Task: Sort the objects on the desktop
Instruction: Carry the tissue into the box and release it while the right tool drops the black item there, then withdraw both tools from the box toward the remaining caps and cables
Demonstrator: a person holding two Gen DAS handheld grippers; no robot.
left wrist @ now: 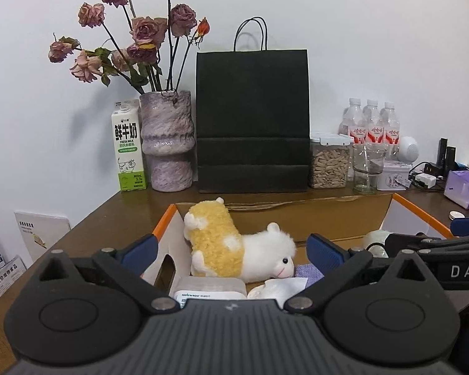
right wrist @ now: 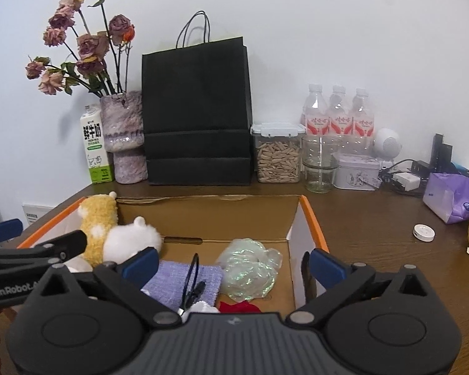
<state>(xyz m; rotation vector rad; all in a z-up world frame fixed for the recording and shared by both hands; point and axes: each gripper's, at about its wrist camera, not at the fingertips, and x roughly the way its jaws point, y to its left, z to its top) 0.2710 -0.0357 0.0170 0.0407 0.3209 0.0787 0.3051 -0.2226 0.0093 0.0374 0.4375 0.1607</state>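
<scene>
Two handheld grippers are hovering side by side over an open cardboard box [right wrist: 309, 215] with orange edges, sitting on a brown wooden desk [right wrist: 375, 228]. The left gripper [left wrist: 231, 250] is standing wide open with nothing between its blue pads. The right gripper [right wrist: 233, 264] is also gaping fully, holding nothing.

Inside the box, a yellow and white plush alpaca [left wrist: 234, 247] is lying on its side against the left wall. Beside it a lilac knitted cloth [right wrist: 184, 281] is lying flat with a black looped cord [right wrist: 192, 278] resting on it, and a crumpled iridescent wrapper [right wrist: 250, 268] is sitting just right of the cloth.

Along the white wall behind the box, a milk carton [left wrist: 128, 150], a vase of dried roses [left wrist: 167, 140], a black paper bag [left wrist: 251, 122], a jar of seeds [right wrist: 278, 156] and three water bottles [right wrist: 337, 115] are standing in a row.
</scene>
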